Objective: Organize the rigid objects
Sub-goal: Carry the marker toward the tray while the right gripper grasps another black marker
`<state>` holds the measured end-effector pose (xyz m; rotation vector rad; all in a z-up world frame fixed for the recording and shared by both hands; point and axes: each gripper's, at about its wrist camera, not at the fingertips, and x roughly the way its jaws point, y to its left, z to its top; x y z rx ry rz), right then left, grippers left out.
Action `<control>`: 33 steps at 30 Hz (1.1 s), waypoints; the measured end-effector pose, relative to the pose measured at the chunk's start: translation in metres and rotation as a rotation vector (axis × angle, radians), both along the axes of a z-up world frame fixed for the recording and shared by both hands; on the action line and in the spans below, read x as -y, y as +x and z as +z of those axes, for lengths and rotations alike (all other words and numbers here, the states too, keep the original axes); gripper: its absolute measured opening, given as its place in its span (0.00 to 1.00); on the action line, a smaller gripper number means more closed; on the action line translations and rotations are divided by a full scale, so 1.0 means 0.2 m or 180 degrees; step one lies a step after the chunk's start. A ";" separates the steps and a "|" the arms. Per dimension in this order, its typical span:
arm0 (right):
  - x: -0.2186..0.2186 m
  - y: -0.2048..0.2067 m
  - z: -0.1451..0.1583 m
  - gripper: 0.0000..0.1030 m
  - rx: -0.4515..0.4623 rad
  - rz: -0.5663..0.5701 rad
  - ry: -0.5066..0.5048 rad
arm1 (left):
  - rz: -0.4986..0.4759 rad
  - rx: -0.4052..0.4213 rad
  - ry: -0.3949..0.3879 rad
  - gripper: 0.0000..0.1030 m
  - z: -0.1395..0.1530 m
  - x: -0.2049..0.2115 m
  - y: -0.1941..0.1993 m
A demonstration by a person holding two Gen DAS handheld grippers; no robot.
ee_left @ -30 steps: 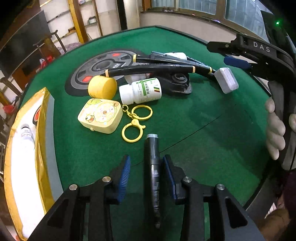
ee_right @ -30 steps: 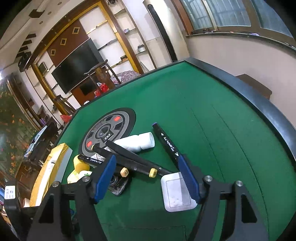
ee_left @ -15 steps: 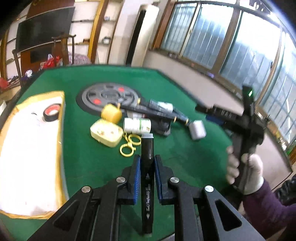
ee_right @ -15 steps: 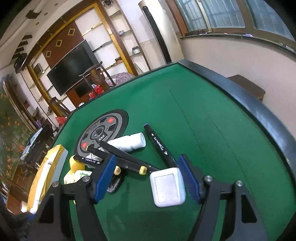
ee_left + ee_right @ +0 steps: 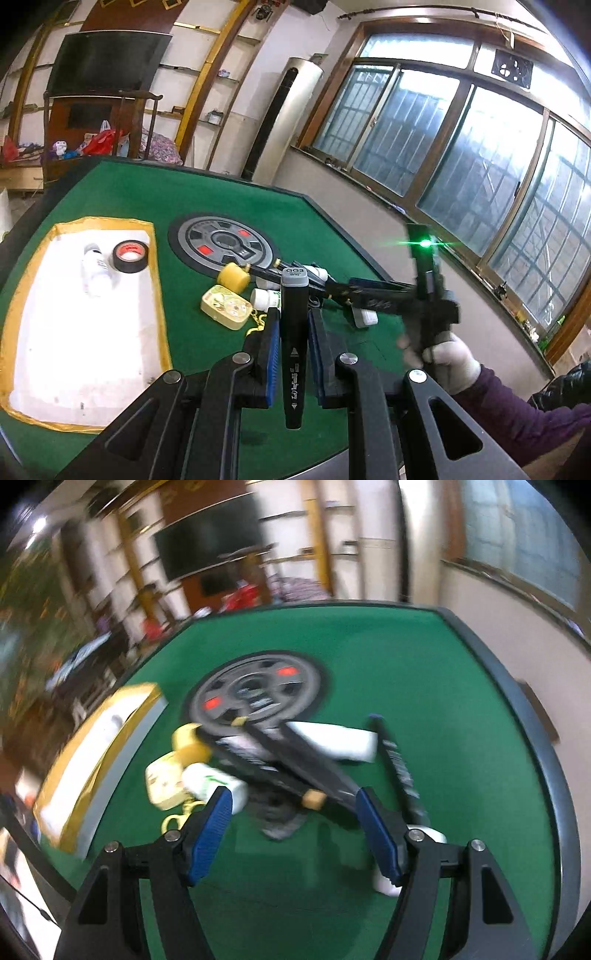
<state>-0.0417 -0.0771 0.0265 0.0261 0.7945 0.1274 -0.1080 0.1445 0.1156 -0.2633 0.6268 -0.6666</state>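
Observation:
My left gripper (image 5: 293,314) is shut on a black marker (image 5: 293,343) with a grey cap and holds it above the green table (image 5: 155,192). The right gripper (image 5: 295,805) stands open over the pile, with nothing pressed between its blue pads. Under it lie crossed black markers (image 5: 288,760), a white bottle (image 5: 332,740), a pill bottle (image 5: 210,781) and a cream square toy (image 5: 162,782). A white box (image 5: 424,836) shows behind the right finger. The right wrist view is blurred. A gloved hand (image 5: 450,358) holds the right gripper.
A white tray with a gold rim (image 5: 159,295) lies at the left, holding a black tape roll (image 5: 131,256) and a white bottle (image 5: 94,269). A grey wheel print (image 5: 221,251) marks the table's middle. A yellow cylinder (image 5: 232,277) and yellow key rings (image 5: 173,821) lie beside the pile.
My left gripper closed on the marker and lifted it off the table, tilting upward. The right gripper swung left, so the white box went from between its jaws to its right side.

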 end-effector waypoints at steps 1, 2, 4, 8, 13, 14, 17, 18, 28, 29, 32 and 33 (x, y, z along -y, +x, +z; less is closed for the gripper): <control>-0.05 0.02 0.00 0.64 -0.0003 0.0076 -0.0076 | 0.0030 0.0011 0.0010 0.14 0.00 -0.02 0.00; -0.10 0.05 -0.01 0.61 -0.0014 0.0159 -0.0149 | 0.0058 0.0012 0.0015 0.14 0.00 -0.04 0.00; -0.18 0.12 -0.03 0.56 -0.0076 0.0306 -0.0251 | 0.0131 0.0009 0.0008 0.14 0.00 -0.07 0.00; -0.26 0.26 -0.12 0.40 -0.0250 0.0426 -0.0551 | 0.0262 0.0010 -0.0018 0.14 -0.01 -0.14 0.00; -0.28 0.32 -0.15 0.33 -0.0343 0.0454 -0.0778 | 0.0354 0.0017 -0.0040 0.14 -0.02 -0.20 0.00; -0.29 0.32 -0.15 0.32 -0.0373 0.0474 -0.0812 | 0.0362 0.0010 -0.0049 0.14 -0.03 -0.21 0.00; -0.31 0.32 -0.14 0.30 -0.0409 0.0550 -0.0856 | 0.0380 -0.0034 -0.0091 0.14 -0.05 -0.22 0.02; -0.32 0.33 -0.14 0.31 -0.0418 0.0582 -0.0897 | 0.0389 -0.0044 -0.0099 0.14 -0.05 -0.22 0.02; -0.27 0.31 -0.07 0.15 -0.0453 0.0609 -0.0545 | 0.0486 -0.0112 -0.0256 0.14 -0.05 -0.31 0.01; -0.24 0.30 -0.05 0.14 -0.0480 0.0593 -0.0348 | 0.0504 -0.0126 -0.0280 0.14 -0.06 -0.33 0.01; -0.20 0.25 0.00 0.14 -0.0446 0.0567 -0.0072 | 0.0558 -0.0154 -0.0285 0.14 -0.05 -0.36 0.02; -0.19 0.23 0.02 0.14 -0.0431 0.0556 0.0048 | 0.0567 -0.0157 -0.0290 0.14 -0.05 -0.38 0.03</control>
